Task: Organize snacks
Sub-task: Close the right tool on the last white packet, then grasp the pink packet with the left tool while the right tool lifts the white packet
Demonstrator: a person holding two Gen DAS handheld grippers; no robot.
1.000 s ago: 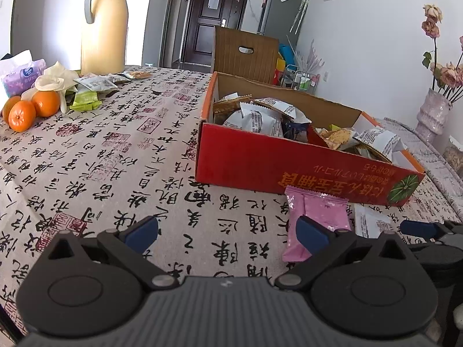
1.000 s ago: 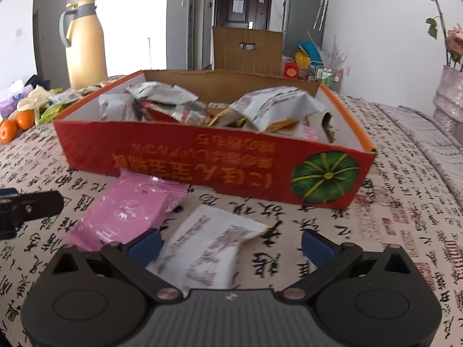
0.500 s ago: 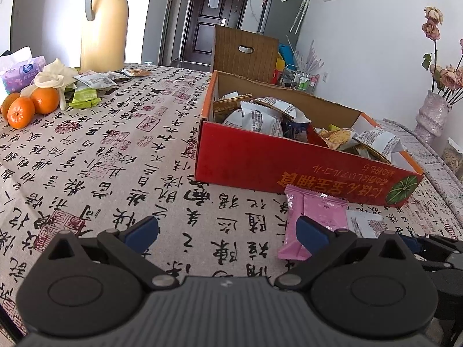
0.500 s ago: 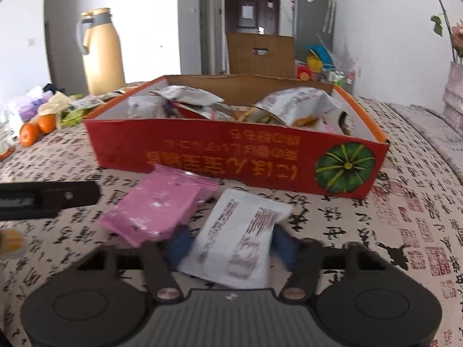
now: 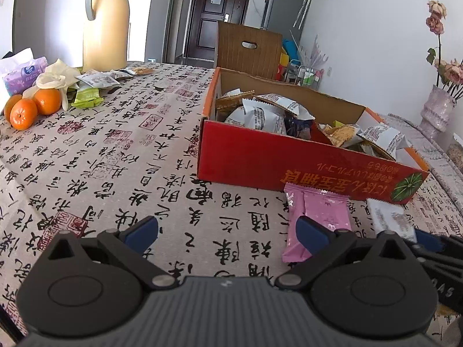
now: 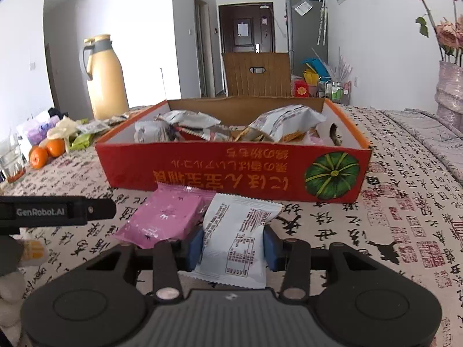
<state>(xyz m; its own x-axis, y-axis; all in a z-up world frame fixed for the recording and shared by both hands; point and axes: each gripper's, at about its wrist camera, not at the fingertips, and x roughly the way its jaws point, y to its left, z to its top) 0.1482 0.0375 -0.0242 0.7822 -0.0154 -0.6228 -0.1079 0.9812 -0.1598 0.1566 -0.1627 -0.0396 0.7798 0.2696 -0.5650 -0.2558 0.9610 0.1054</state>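
A red cardboard box (image 6: pixel 231 170) (image 5: pixel 289 167) holding several snack packets stands on the calligraphy tablecloth. In front of it lie a pink snack packet (image 6: pixel 165 217) (image 5: pixel 315 217) and a white snack packet (image 6: pixel 237 240) (image 5: pixel 390 219). My right gripper (image 6: pixel 233 244) is closing, its blue pads pressing both sides of the white packet, which is lifted slightly off the cloth. My left gripper (image 5: pixel 227 230) is open above bare cloth, its right finger just left of the pink packet, with nothing between the fingers.
A tall yellow thermos (image 5: pixel 105 20) stands at the far left, with oranges (image 5: pixel 31 108), a tissue pack (image 5: pixel 24 72) and loose packets (image 5: pixel 95 82) near it. A wooden chair back (image 6: pixel 256 73) stands behind the box. A flower vase (image 5: pixel 437 110) stands at the right.
My right gripper went from wide open to closed on the white packet and has raised it a little. The left gripper stayed still and open.
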